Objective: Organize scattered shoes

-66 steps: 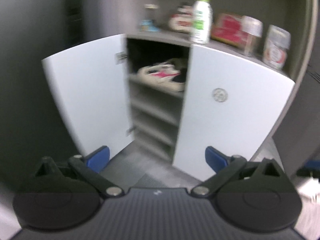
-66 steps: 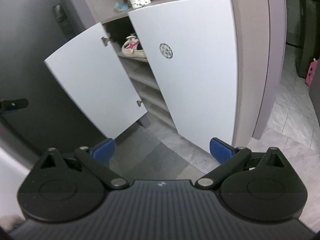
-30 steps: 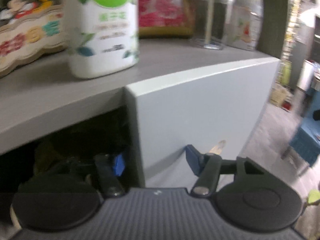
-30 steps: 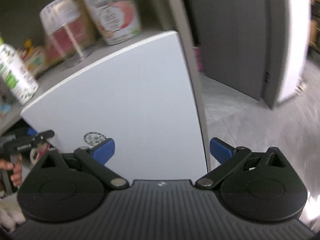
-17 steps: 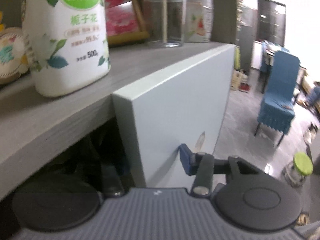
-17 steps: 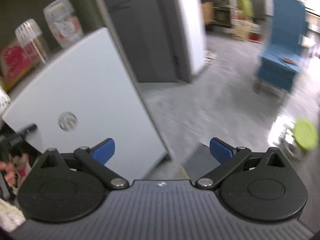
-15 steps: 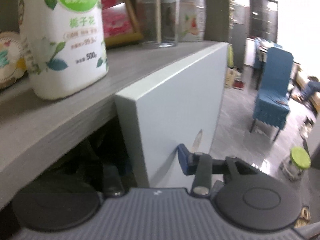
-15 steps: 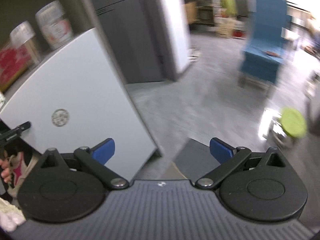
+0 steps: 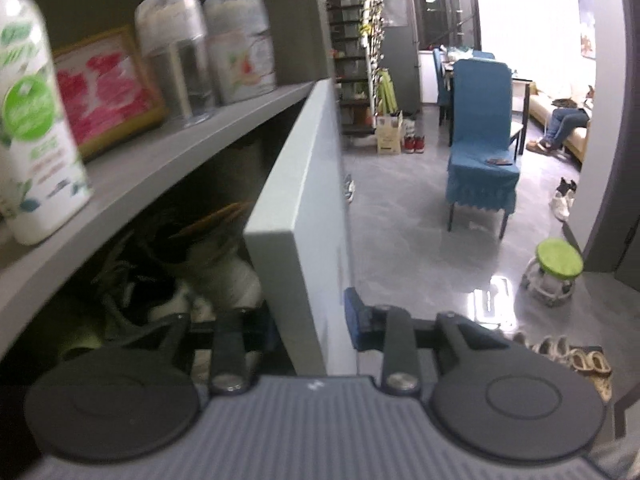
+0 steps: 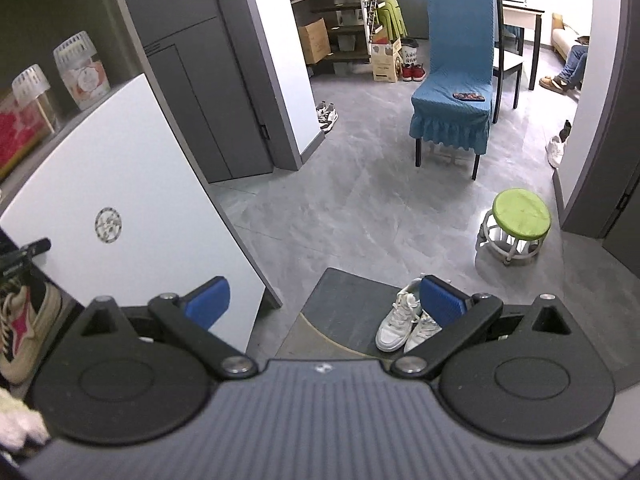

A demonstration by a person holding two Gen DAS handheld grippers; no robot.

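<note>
left gripper [image 9: 310, 320] is clamping its fingers on the cabinet door [image 9: 316, 184], right gripper [image 10: 324, 300] is hanging fingers-apart over white sneakers [image 10: 404, 320].

White sneakers [image 10: 404, 320] on grey floor [image 10: 360, 208]; blue chair [image 10: 456, 80], green stool [image 10: 520, 216].

Two white sneakers [image 10: 404, 322], a pair, side by side on dark mat [image 10: 344, 312]. One beige sneaker with pink mark [image 10: 24, 328] inside cabinet. One white cabinet door [image 10: 132, 208], open. One blue-covered chair [image 10: 456, 80] up front; more blue chairs behind, number unclear. One green-topped stool [image 10: 520, 216]. Two capped jars [image 10: 82, 70] on shelf top, one red framed picture [image 9: 100, 88], one white-green bottle [image 9: 28, 120]. One cardboard box [image 10: 386, 60] with two red shoes [image 10: 412, 72] beside. One grey-white pair [image 10: 326, 114] by wall. Two more shoes, one white [image 10: 556, 148], at right doorway. About four tan shoes [image 9: 568, 356] in a row, left view. One seated person [image 10: 568, 66], partly seen.
</note>
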